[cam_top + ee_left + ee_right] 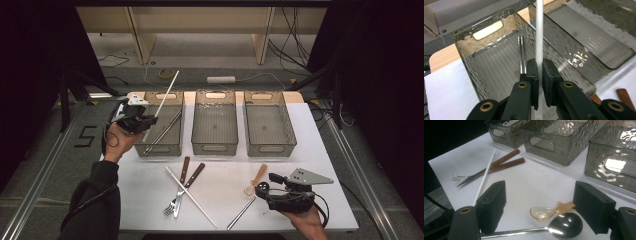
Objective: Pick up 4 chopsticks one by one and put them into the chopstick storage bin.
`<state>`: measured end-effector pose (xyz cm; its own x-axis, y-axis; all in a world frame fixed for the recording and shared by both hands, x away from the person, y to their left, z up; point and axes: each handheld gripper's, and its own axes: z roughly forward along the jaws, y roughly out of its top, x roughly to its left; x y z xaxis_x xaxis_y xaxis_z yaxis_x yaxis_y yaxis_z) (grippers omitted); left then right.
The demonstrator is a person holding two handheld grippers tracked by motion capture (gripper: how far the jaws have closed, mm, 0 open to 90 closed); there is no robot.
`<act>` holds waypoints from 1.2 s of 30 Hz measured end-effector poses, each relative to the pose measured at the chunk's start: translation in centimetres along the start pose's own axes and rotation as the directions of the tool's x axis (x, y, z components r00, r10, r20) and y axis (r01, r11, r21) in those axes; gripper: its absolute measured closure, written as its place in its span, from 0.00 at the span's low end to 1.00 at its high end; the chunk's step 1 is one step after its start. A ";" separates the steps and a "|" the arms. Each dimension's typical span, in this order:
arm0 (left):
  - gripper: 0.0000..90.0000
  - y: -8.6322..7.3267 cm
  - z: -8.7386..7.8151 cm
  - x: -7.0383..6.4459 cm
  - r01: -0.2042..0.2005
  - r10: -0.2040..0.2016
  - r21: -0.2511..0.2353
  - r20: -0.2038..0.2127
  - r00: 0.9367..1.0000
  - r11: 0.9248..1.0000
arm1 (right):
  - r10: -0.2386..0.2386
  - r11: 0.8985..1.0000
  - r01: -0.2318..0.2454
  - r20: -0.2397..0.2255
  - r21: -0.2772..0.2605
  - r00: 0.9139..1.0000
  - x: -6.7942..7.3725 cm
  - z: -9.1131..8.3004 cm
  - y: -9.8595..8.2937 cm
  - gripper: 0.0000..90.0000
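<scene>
The left gripper [539,75] hangs over the leftmost of three smoked-grey, ripple-walled plastic bins [172,147], its jaws clamped on a long white plastic chopstick [539,32]. In the left gripper view the stick runs straight up from between the pads, over the bin's far wall; in the high view it slants up and to the right above that bin. A pair of slim metal chopsticks [521,53] already lies slanted inside the bin.

The right gripper [540,207] is low over the white worktop [310,150] near its front right corner, jaws wide apart and holding nothing. Between and just beyond them lie a steel spoon [565,226] and a translucent amber plastic spoon [541,212], the bowls just beside each other.

Further left on the worktop, a second white plastic chopstick [192,192] lies across a fork [171,206] and a knife [186,185], both with brown wooden handles. The middle bin [215,149] and right bin [272,149] stand side by side along the far edge.
</scene>
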<state>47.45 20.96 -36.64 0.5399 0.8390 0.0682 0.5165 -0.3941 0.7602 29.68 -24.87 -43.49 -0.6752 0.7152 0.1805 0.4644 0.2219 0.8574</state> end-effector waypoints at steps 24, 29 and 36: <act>0.93 -2.7 2.8 3.0 0.111 -0.108 0.042 -0.066 0.992 0.993 | -0.003 1.000 0.003 -0.002 0.003 1.000 0.0 0.0 0.0 0.31; 0.93 -3.0 3.0 3.1 0.126 -0.123 0.047 -0.066 0.990 0.991 | -0.004 1.000 0.004 -0.002 0.002 1.000 0.1 0.0 0.0 0.31; 0.93 -3.4 3.7 3.1 0.138 -0.133 0.076 -0.061 0.989 0.988 | -0.003 1.000 0.003 -0.002 0.001 1.000 0.1 0.0 0.0 0.31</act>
<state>49.79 23.49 -41.38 0.4243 0.9055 0.0056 0.6351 -0.3020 0.7109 29.65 -24.82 -43.52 -0.6776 0.7133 0.1788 0.4630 0.2249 0.8574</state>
